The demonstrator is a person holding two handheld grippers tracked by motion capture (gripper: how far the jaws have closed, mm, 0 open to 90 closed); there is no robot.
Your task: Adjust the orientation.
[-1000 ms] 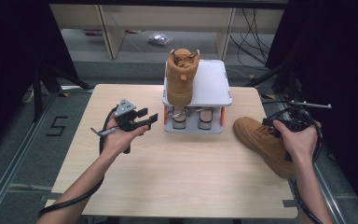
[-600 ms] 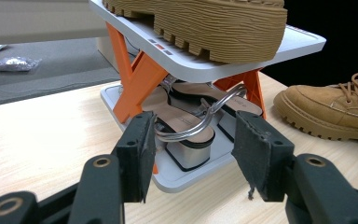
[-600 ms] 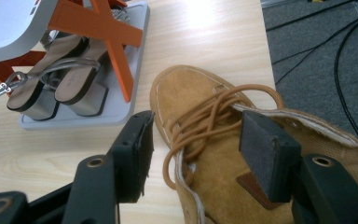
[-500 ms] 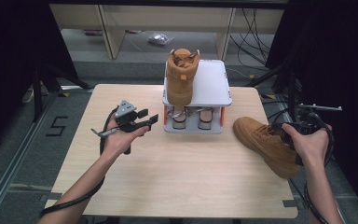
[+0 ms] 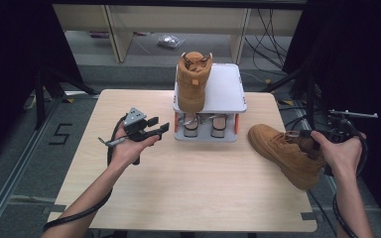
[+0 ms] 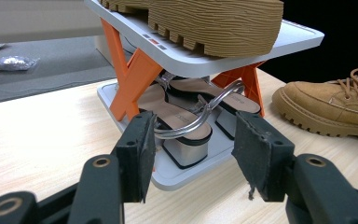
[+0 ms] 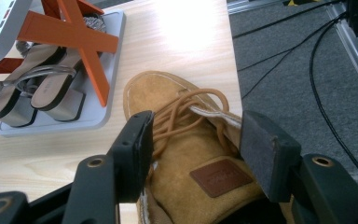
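While lying on its side, boot (image 7: 200, 186) sits between right fingers (image 7: 137, 149).

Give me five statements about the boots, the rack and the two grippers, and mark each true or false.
1. One tan boot stands on the rack's top shelf. True.
2. The second boot lies at the table's left edge. False: it is at the right edge.
3. The left gripper is open and holds nothing. True.
4. The rack's lower shelf is bare. False: heeled sandals sit there.
5. The right gripper straddles the second boot's collar. True.
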